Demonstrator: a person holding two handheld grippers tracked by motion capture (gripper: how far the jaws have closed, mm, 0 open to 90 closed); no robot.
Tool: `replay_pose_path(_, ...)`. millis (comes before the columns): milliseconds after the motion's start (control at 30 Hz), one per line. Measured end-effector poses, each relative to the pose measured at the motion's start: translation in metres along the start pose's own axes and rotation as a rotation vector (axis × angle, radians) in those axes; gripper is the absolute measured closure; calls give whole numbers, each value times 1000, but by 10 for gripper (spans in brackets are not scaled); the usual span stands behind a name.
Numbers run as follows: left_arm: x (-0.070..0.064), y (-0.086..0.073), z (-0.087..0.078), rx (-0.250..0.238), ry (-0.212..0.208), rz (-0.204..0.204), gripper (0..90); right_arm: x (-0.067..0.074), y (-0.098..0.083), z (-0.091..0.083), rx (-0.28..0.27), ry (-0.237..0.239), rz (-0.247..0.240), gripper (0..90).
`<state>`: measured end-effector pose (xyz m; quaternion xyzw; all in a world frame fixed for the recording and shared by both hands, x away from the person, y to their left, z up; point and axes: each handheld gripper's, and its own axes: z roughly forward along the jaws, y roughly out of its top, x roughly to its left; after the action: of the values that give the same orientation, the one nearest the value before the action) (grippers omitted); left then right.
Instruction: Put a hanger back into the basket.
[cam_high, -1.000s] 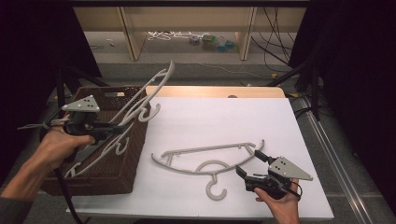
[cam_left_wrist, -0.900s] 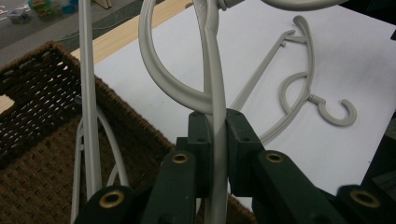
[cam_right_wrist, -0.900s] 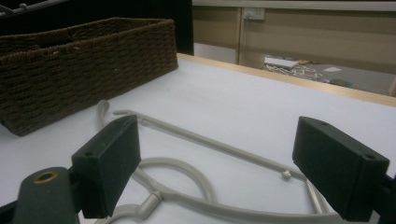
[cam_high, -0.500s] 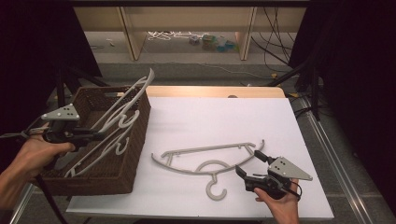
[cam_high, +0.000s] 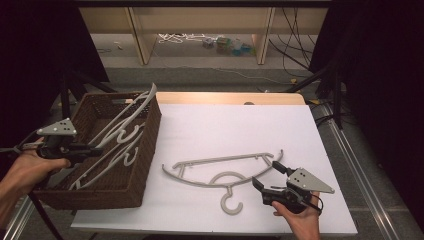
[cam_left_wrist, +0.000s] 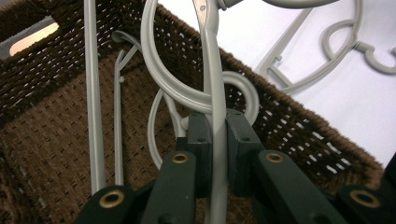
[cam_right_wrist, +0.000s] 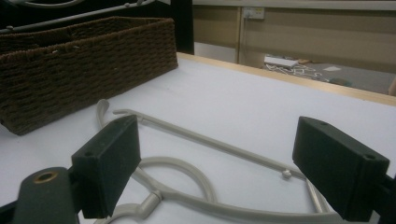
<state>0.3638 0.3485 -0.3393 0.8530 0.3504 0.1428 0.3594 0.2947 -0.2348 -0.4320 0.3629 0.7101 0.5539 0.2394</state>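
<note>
Brown wicker basket (cam_high: 142, 150) at the white surface's (cam_high: 225, 120) left end. Inside the basket: left claw (cam_left_wrist: 213, 133) clamped on a grey hanger (cam_left_wrist: 211, 70), among other hangers (cam_high: 117, 127). Right of the basket, flat on the surface: a second grey hanger (cam_high: 225, 172). Just beyond it, right claw (cam_high: 266, 176) with jaws wide apart, gripping nothing.

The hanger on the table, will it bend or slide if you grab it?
The hanger probably stays stiff: its thin plastic bars hold their curve lying flat. It looks light, being mostly open frame. On the smooth white table it may slide when nudged by the open right hand-held gripper.
</note>
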Motion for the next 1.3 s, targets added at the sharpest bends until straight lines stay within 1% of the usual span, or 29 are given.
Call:
replay_pose_path(67,2,-3,1,1,2,-11,819,0,0,0,-1,5,0,161)
replay_pose_path(133,3,-6,1,8,11,-1,819,0,0,0,-1,5,0,161)
replay_pose_path(167,4,-7,1,11,7,-12,819,0,0,0,-1,5,0,161)
replay_pose_path(200,5,-8,1,14,8,-6,819,0,0,0,-2,5,0,161)
replay_pose_path(233,6,-10,1,12,13,-9,819,0,0,1,-2,5,-2,161)
replay_pose_path(267,6,-11,1,14,7,-18,819,0,0,0,6,-2,-4,161)
replay_pose_path(333,8,-12,0,15,15,-9,819,0,0,1,-1,7,0,161)
replay_pose_path(400,8,-14,0,13,12,-25,819,0,0,1,0,5,1,161)
replay_pose_path(433,10,-14,-1,25,12,-10,819,0,0,1,0,5,-1,161)
replay_pose_path(467,10,-15,-1,26,14,-11,819,0,-1,1,-2,5,2,161)
replay_pose_path(500,10,-16,1,21,11,-31,819,0,-1,1,-2,5,2,161)
replay_pose_path(533,12,-17,0,26,10,-23,819,1,-1,1,-3,5,2,161)
replay_pose_path(667,15,-20,2,40,5,-41,819,0,-1,1,-1,5,3,161)
replay_pose_path(700,16,-21,3,39,11,-38,819,0,-1,1,-2,4,3,161)
replay_pose_path(767,17,-22,5,48,-1,-61,819,0,-1,1,-1,5,4,161)
replay_pose_path(800,17,-22,5,60,2,-52,819,1,-1,2,-11,4,6,161)
replay_pose_path(833,19,-22,6,63,-6,-50,818,1,-1,2,-6,5,8,161)
replay_pose_path(867,18,-23,8,61,-6,-63,819,0,-1,1,-1,5,2,161)
replay_pose_path(900,19,-23,9,68,-6,-55,819,0,-1,1,-1,5,4,161)
replay_pose_path(967,21,-24,10,78,-7,-63,819,0,-1,1,-1,5,3,161)
replay_pose_path(1000,21,-25,11,74,-2,-63,819,0,-1,1,4,0,0,161)
replay_pose_path(1033,23,-25,12,80,-16,-69,819,0,-1,1,8,-8,-2,161)
replay_pose_path(1067,24,-26,13,91,-21,-64,818,0,-1,0,10,-8,-3,161)
replay_pose_path(1100,23,-27,15,90,-16,-79,819,1,-1,1,2,-3,2,161)
replay_pose_path(1167,24,-28,17,112,-16,-72,818,0,-1,1,9,-7,-5,161)
replay_pose_path(1200,25,-28,18,123,-24,-60,818,0,-1,1,8,-7,-4,161)
replay_pose_path(1233,24,-28,19,120,-23,-70,818,0,-1,1,8,-8,-5,161)
replay_pose_path(1267,24,-28,20,126,-27,-66,818,0,-1,1,9,-8,-5,161)
replay_pose_path(1300,26,-27,21,150,-27,-50,818,0,-1,1,10,-8,-4,161)
